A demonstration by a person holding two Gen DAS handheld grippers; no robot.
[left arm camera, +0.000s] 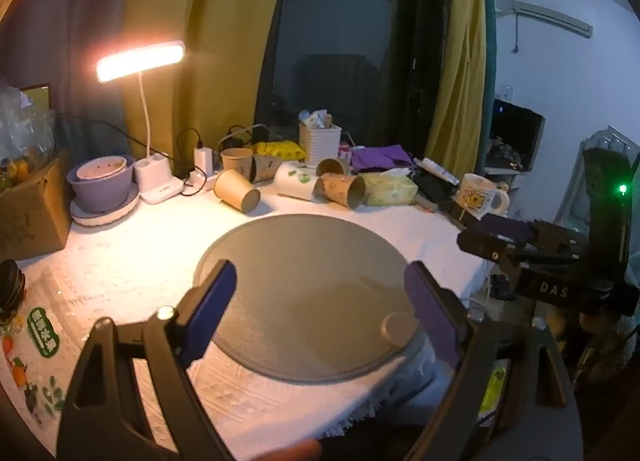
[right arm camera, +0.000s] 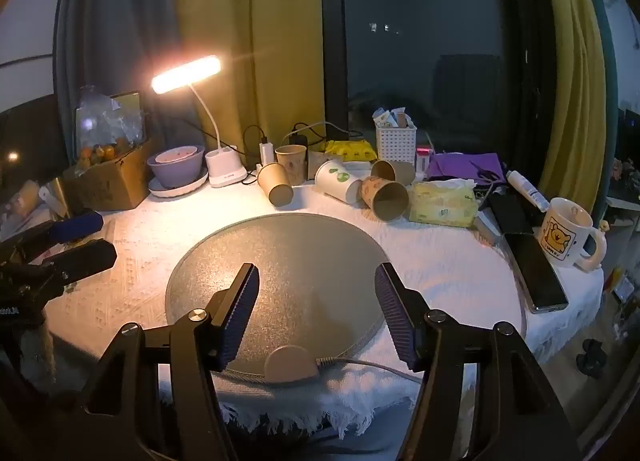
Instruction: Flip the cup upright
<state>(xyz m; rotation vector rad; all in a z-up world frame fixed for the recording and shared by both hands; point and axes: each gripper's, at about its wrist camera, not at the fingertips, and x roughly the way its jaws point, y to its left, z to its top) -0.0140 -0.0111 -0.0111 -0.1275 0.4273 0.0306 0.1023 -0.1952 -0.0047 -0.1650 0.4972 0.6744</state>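
Observation:
Several paper cups lie on their sides beyond the round grey mat: a plain brown cup, a white cup with green marks, and a patterned brown cup. One brown cup stands upright behind them. My left gripper is open and empty above the mat's near side. My right gripper is open and empty above the mat; it also shows at the right of the left wrist view.
A lit desk lamp, a purple bowl, a cardboard box, a white basket, a tissue pack, a phone and a cartoon mug ring the mat. The table edge runs near the grippers.

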